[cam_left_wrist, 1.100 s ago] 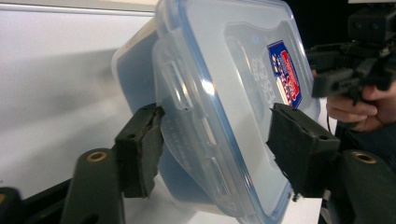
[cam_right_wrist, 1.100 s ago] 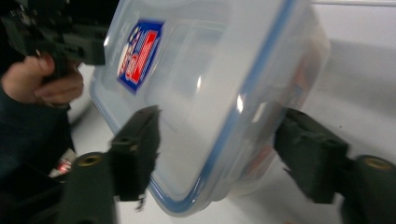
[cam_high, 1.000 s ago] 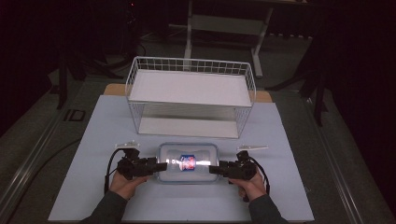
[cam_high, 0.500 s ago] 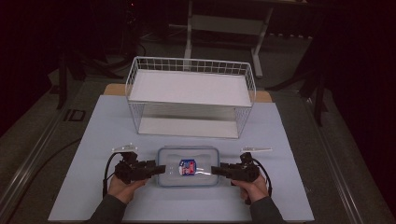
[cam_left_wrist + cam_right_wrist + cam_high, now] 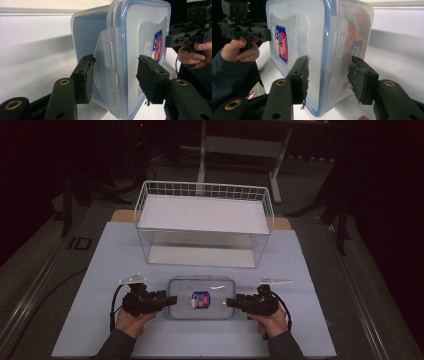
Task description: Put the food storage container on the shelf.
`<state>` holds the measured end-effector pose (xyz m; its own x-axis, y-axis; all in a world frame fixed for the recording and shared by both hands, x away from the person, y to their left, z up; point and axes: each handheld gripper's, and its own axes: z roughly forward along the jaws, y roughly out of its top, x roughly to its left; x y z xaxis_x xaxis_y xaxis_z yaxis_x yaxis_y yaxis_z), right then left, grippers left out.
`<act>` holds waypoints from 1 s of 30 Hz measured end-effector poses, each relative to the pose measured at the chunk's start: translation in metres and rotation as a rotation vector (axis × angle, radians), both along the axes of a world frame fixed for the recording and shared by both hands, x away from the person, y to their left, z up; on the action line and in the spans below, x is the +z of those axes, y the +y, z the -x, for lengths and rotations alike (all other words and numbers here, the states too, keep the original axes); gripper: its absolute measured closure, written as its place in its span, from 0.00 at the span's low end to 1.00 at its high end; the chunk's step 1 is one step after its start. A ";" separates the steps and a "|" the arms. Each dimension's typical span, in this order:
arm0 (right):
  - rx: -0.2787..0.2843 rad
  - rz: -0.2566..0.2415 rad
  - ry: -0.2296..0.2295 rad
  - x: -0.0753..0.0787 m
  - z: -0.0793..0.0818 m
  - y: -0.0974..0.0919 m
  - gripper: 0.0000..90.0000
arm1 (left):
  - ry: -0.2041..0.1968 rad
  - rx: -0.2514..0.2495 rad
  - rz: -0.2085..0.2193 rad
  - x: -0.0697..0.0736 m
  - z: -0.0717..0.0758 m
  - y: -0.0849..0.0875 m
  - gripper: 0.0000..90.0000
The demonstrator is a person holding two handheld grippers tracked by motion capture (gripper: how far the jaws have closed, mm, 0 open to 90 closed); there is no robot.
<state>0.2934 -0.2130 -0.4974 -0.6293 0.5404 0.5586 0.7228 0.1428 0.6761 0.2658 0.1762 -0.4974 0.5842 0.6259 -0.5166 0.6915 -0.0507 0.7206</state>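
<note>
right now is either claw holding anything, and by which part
Nothing is clamped. Each open claw straddles an end latch flap of the lidded plastic container: left claw, right claw.

Lidded clear container [image 5: 201,298] flat on table [image 5: 90,270]

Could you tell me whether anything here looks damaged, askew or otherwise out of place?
Only wear: the pads of the left hand-held gripper and those of the right hand-held gripper look torn and frayed at the edges. The container lies flat and square on the table, lid on, nothing spilled.
</note>
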 end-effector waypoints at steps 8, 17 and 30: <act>-0.006 -0.008 -0.033 0.005 0.001 0.000 0.57 | -0.020 0.003 0.004 0.004 0.002 0.000 0.54; -0.015 -0.024 -0.087 0.014 0.003 -0.002 0.57 | -0.070 0.007 0.003 0.013 0.005 -0.003 0.54; -0.026 -0.026 -0.164 0.027 0.006 -0.002 0.57 | -0.146 0.007 -0.003 0.023 0.007 -0.003 0.54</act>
